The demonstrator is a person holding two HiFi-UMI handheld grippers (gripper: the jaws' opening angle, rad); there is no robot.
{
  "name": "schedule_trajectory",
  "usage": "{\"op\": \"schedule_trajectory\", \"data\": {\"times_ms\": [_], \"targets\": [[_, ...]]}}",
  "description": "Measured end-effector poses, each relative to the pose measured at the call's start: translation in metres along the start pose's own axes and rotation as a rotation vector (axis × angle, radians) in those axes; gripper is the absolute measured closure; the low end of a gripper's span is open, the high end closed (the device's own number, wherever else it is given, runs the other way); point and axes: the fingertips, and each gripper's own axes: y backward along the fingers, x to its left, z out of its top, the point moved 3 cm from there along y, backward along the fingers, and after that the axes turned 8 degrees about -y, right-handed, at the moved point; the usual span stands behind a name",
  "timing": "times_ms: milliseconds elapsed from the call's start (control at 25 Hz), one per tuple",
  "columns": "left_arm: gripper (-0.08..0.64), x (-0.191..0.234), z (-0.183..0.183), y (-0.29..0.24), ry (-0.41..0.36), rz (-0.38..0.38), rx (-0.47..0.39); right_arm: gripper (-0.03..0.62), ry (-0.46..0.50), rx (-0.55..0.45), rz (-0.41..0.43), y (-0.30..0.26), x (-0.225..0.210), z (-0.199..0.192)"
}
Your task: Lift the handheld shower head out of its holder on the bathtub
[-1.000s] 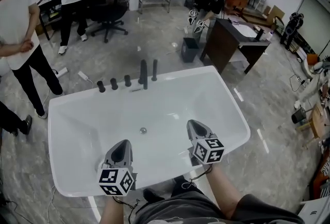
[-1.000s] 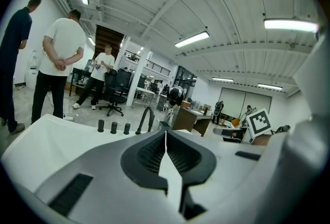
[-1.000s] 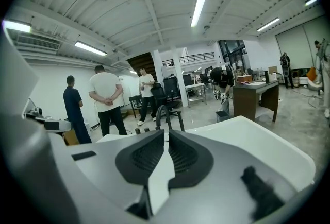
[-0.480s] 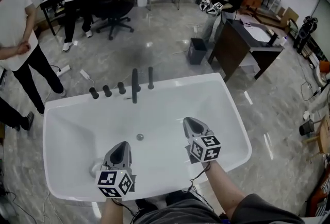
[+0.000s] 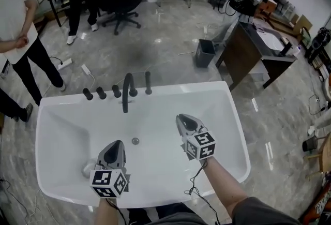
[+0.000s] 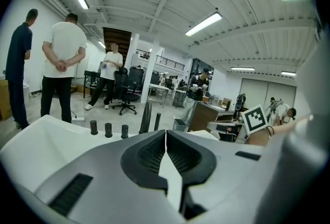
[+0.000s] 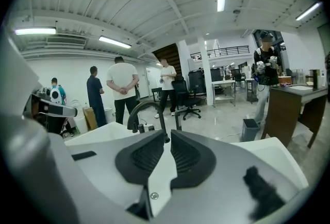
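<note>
Compared with a second ago, both grippers reach farther over the white bathtub (image 5: 57, 131) and sit closer to the fittings on its far rim. Those fittings now lie lower and more to the left in the head view.

The left gripper (image 5: 116, 143) hovers over the near left part of the basin. Its fingers are pressed together with nothing between them. The right gripper (image 5: 182, 117) hovers right of the drain (image 5: 135, 141). Its fingers are also together and hold nothing.

The shower head (image 5: 148, 83) is a slim black rod on the far rim. It stands just right of the curved faucet spout (image 5: 125, 93), with three short knobs (image 5: 101, 93) in a row to the left of the spout. Its long axis is upright and its free end points up. Both grippers are well apart from it.

Its holder is too small for us to make out. In the left gripper view, the gripper's own body hides the foot of the rod. The bottom edge of the head view cuts off the person's forearms, and the left edge crops two bystanders on the floor beyond.
</note>
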Motion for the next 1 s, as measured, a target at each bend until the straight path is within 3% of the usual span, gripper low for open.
{"op": "schedule_trajectory", "data": {"times_ms": [200, 360, 440, 520, 720, 1000], "targets": [[0.543, 0.014, -0.003, -0.021, 0.041, 0.076, -0.009, 0.555, -0.015, 0.014, 0.018, -0.034, -0.017, -0.008], [0.543, 0.019, -0.002, -0.036, 0.031, 0.076, 0.001, 0.551, -0.019, 0.034, 0.059, -0.06, -0.012, -0.014], [0.543, 0.022, -0.001, -0.043, 0.034, 0.071, 0.004, 0.481, -0.015, 0.056, 0.102, -0.071, -0.005, -0.018], [0.543, 0.025, -0.001, -0.05, 0.041, 0.069, 0.006, 0.45, -0.013, 0.071, 0.12, -0.082, -0.003, -0.021], [0.543, 0.033, -0.009, -0.074, 0.069, 0.061, 0.008, 0.381, 0.031, 0.082, 0.064, -0.12, -0.014, -0.029], [0.543, 0.049, -0.028, -0.105, 0.099, 0.081, -0.012, 0.373, 0.036, 0.077, 0.048, -0.169, -0.029, -0.038]]}}
